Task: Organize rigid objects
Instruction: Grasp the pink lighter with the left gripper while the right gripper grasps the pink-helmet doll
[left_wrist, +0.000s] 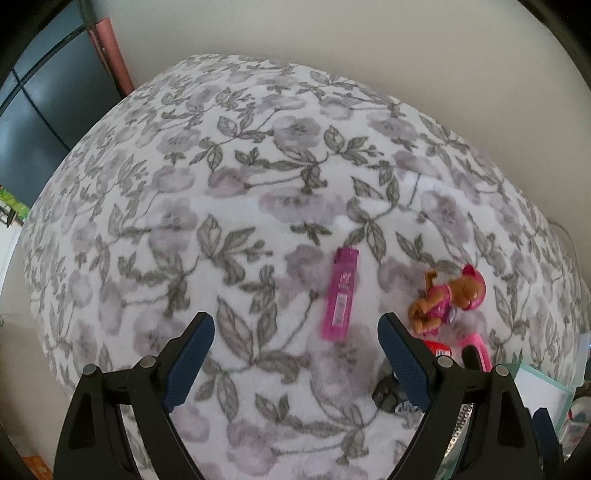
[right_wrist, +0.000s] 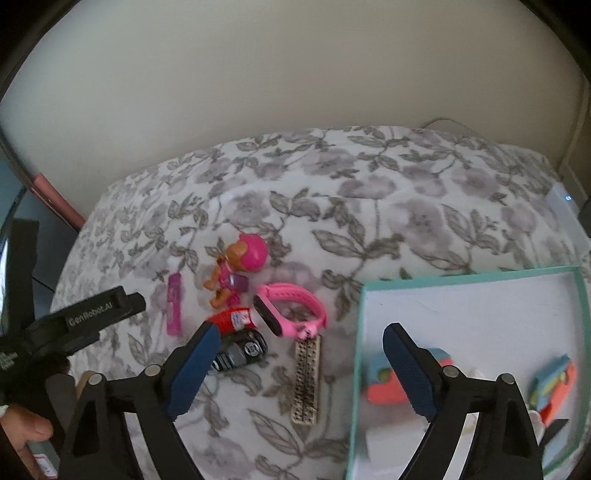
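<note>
We noted the left gripper (left_wrist: 295, 332) with jaws wide apart and empty above the floral blanket (left_wrist: 258, 166); a pink lighter (left_wrist: 340, 295) lay just ahead between its fingers. The right gripper (right_wrist: 301, 345) also stood spread, nothing between its pads. A perforated strip (right_wrist: 307, 380) lay between its fingers. Toy dog figure (right_wrist: 236, 269), pink wristband (right_wrist: 291, 308), red tube (right_wrist: 232, 320) and black cylinder (right_wrist: 242, 352) clustered on the blanket. The teal-rimmed tray (right_wrist: 476, 272) held two orange-and-blue toys (right_wrist: 554, 380).
</note>
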